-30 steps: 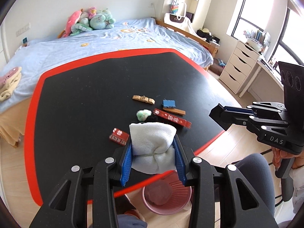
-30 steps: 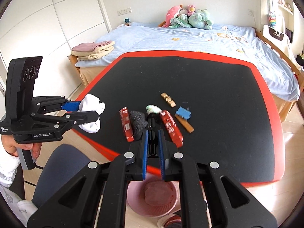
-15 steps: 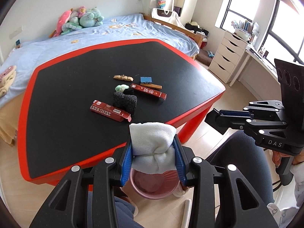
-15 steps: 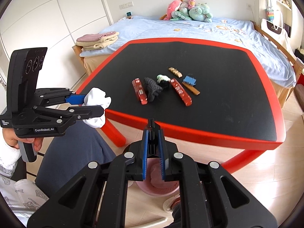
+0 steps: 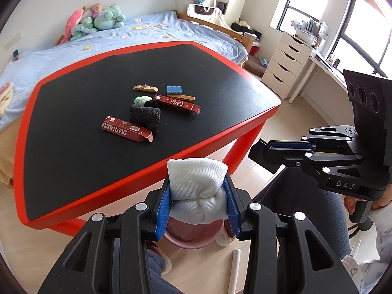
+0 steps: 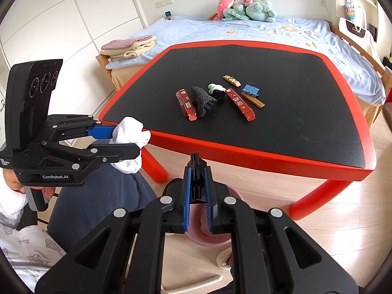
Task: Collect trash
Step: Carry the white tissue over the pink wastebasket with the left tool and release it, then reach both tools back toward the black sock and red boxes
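Left wrist view: left gripper (image 5: 199, 204) is pinching a white cloth wad (image 5: 197, 191) between its blue pads, and the jaws are easing apart with the wad between them.
Wad's look: knit-textured, bunched and folded, bulging above the fingers.
Wad's place: hanging off the table's red edge (image 5: 137, 176), directly over the pink bin (image 5: 193, 238) on the floor.
Table litter: red carton (image 5: 126, 132), dark crumpled piece (image 5: 145, 116) and second red carton (image 5: 177, 104) are lying together on the black top.
Right wrist view: right gripper (image 6: 196, 169) is pointing down over the pink bin (image 6: 208, 238), jaws closed and gripping nothing.
Left gripper (image 6: 133, 140): showing at the left with the white wad (image 6: 131, 144) pinched, beside the table corner.
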Motion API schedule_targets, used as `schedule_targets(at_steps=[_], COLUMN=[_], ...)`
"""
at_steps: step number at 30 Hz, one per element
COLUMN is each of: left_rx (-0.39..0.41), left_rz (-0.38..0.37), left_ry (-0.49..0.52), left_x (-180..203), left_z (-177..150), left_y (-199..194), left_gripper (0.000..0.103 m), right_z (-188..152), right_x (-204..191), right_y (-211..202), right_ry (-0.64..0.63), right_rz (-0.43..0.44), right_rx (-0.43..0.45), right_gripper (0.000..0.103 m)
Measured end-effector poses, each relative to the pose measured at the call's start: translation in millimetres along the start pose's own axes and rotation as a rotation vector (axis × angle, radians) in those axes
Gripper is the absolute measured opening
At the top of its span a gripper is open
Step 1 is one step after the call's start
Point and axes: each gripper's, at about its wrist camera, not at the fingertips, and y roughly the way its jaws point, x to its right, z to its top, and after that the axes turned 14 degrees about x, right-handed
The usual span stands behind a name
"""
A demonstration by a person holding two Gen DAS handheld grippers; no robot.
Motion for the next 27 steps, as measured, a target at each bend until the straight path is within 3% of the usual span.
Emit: schedule_targets(at_steps=[2, 3, 5, 7, 14, 27], left_rx=[-0.002, 0.000, 0.017, 0.023, 0.027, 0.017], left_rz=[-0.010, -0.007, 0.003, 0.017, 0.062, 0.102], left_ry=[0.000, 0.002, -0.003, -0.008, -0.024, -0.031], left_x=[1.2, 1.5, 0.0, -1.7, -10.3, -19.5], left_z=[0.1, -0.2, -0.5, -0.3, 1.0, -1.2], left_y=[2.6, 3.4, 3.3, 3.3, -0.4, -5.2], left_gripper=[0.050, 0.063, 0.088, 0.089, 0.095, 0.095], right_z=[-0.9, -1.2, -1.5, -2.0, -3.2, -3.1], right_x=[1.4, 2.0, 4.0, 7.3, 11.1, 8.8], right_y=[1.6, 2.8, 3.7, 2.2, 3.8, 6.5], right_ry=[-0.001, -0.006, -0.005, 0.013, 0.029, 0.027], right_rz=[0.004, -0.010, -0.026, -0.028, -0.059, -0.059], right_rx=[-0.008, -0.013, -0.008, 0.009, 0.000, -0.016], right_gripper=[0.016, 0.025, 0.077, 0.089, 0.097, 0.098])
